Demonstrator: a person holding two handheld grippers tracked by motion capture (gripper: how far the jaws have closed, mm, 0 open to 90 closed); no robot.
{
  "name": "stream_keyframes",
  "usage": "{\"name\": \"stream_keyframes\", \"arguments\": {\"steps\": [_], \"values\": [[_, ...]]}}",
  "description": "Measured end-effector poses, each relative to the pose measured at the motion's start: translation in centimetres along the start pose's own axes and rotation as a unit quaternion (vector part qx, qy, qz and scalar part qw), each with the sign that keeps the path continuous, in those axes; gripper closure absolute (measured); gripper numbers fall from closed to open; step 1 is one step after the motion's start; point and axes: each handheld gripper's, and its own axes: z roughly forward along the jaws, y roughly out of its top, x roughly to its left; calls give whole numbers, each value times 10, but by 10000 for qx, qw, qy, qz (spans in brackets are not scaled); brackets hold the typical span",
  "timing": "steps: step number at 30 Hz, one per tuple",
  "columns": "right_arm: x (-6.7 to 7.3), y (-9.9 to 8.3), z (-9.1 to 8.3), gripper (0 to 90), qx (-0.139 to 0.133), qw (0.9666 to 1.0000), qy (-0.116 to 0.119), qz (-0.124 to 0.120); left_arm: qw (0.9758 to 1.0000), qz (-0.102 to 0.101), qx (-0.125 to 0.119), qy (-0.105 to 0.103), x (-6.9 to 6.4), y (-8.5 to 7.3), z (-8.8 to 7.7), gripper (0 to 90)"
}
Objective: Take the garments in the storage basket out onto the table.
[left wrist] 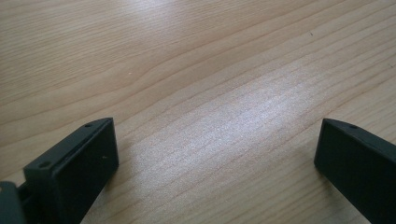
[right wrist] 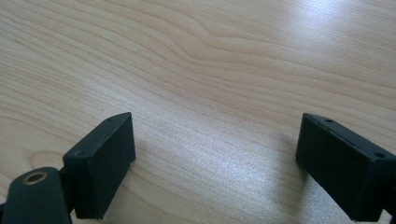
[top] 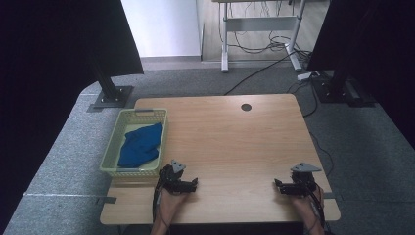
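Overhead, the crumpled blue cloth [top: 141, 145] lies inside the pale green plastic basket [top: 110, 150] at the light wooden desk [top: 235, 142] left edge, just beyond the left gripper [top: 195, 184]; the right gripper [top: 277, 185] sits well apart. Soft, light and limp, it should pinch best at a raised fold, though the basket wall may obstruct. Left gripper view: jaws wide over bare wood. Right gripper view: likewise wide, empty.

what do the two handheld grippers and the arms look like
Both the left gripper and the right gripper are black, each with two flat, blocky jaws bearing small screw holes. A grey three-cornered plate sits on top of each, and a dark cable trails back along each forearm. The forearms are bare, with no sleeves showing.
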Motion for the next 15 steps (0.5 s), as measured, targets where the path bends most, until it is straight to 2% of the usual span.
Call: {"name": "stream_keyframes", "arguments": {"steps": [15], "values": [[2, 0, 0, 109, 3, 9998, 151, -142, 10000, -36, 2, 32, 2, -1, -1, 0]]}}
